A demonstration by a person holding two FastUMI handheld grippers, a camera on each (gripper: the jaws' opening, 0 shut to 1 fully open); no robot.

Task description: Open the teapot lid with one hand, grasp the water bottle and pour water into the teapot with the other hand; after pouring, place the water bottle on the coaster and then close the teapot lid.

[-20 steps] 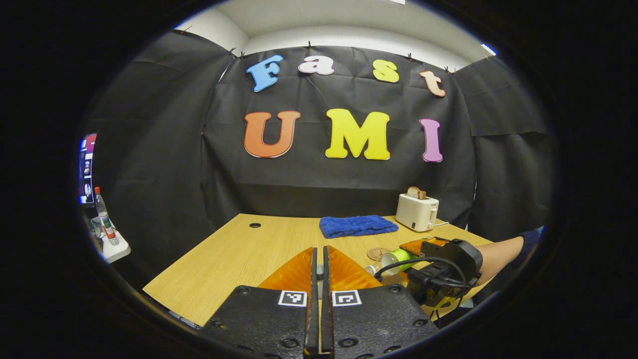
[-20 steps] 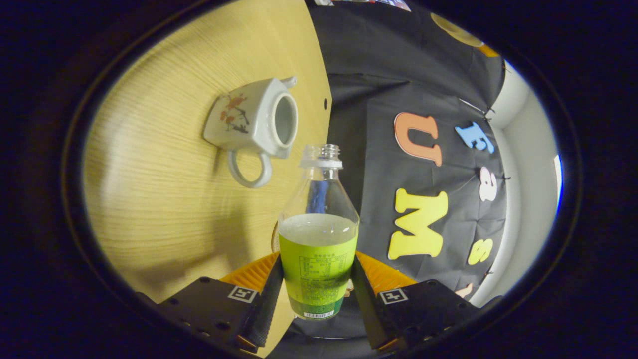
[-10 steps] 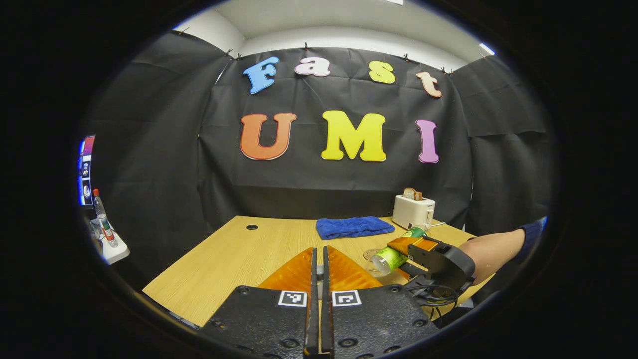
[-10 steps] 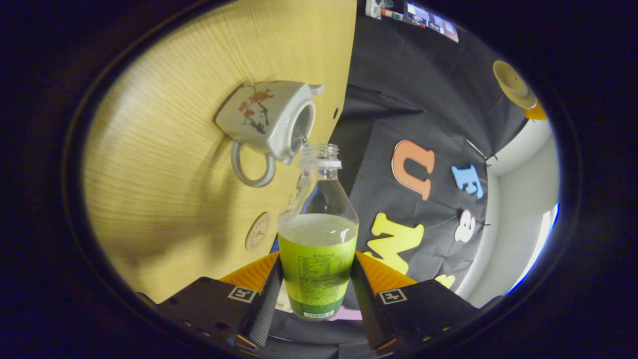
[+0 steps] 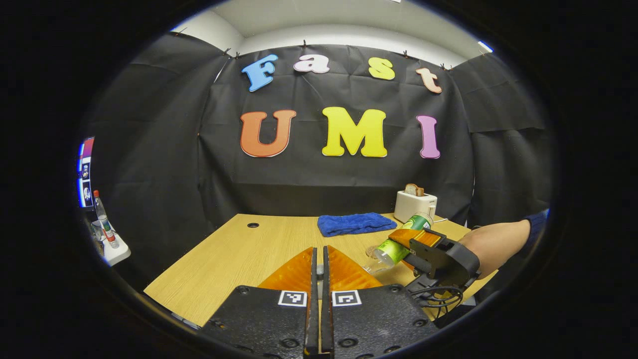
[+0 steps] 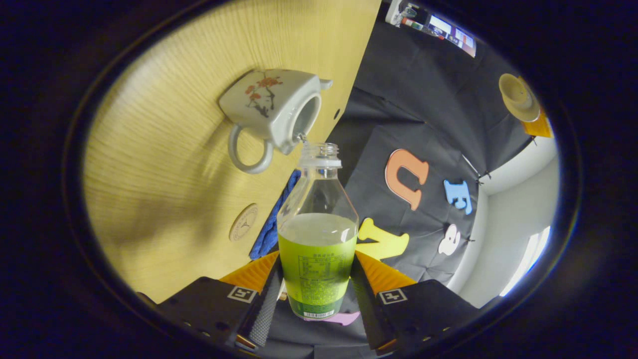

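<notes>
In the right gripper view my right gripper point(image 6: 317, 269) is shut on a clear water bottle point(image 6: 318, 234) with a green label. The bottle is tipped, and its open mouth is at the rim of the lidless white teapot point(image 6: 271, 107) with a flower print. The round coaster point(image 6: 243, 222) lies on the table beside the teapot. At the upper right hangs the cream teapot lid point(image 6: 518, 97), against the left gripper's finger. In the left gripper view my left gripper point(image 5: 319, 259) is shut, raised above the table. To its right, the right gripper point(image 5: 406, 239) holds the tilted bottle point(image 5: 394, 248).
A blue towel point(image 5: 354, 223) and a white toaster point(image 5: 415, 204) with a slice of toast sit at the back of the wooden table point(image 5: 234, 254). A bare forearm point(image 5: 491, 244) comes in from the right. A spray bottle point(image 5: 103, 219) stands on a shelf at the left.
The right gripper has tipped the bottle further and brought its mouth from beside the teapot to the teapot's opening. The left gripper has stayed almost still.
</notes>
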